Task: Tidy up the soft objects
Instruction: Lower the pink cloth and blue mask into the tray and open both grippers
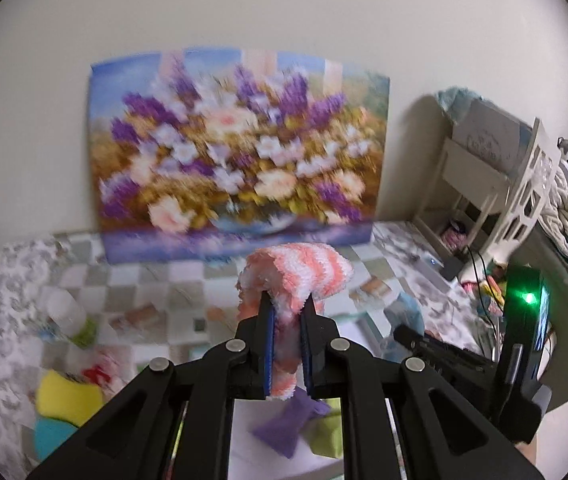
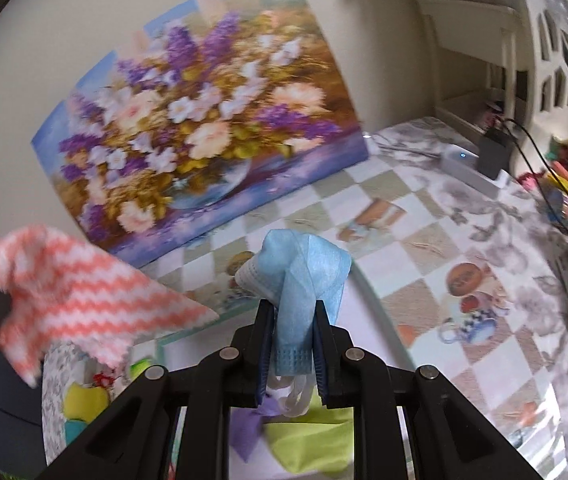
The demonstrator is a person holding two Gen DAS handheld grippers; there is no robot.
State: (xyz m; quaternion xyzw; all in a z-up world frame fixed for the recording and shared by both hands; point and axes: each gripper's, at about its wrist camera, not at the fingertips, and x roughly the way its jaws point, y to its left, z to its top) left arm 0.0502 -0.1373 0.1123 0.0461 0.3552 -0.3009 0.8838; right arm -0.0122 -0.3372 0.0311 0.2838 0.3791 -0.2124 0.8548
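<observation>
Checked tablecloth (image 2: 424, 240), flower painting (image 1: 236, 152) against wall | left gripper (image 1: 287, 312) clamped on coral-striped fluffy cloth (image 1: 296, 276), held above table; right gripper (image 2: 294, 312) clamped on blue face mask (image 2: 304, 276), likewise aloft

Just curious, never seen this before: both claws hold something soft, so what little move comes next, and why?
Probably carry both over to wherever they get sorted. The left gripper is clamped on the striped cloth, the right gripper on the blue face mask, both lifted above the table.
</observation>
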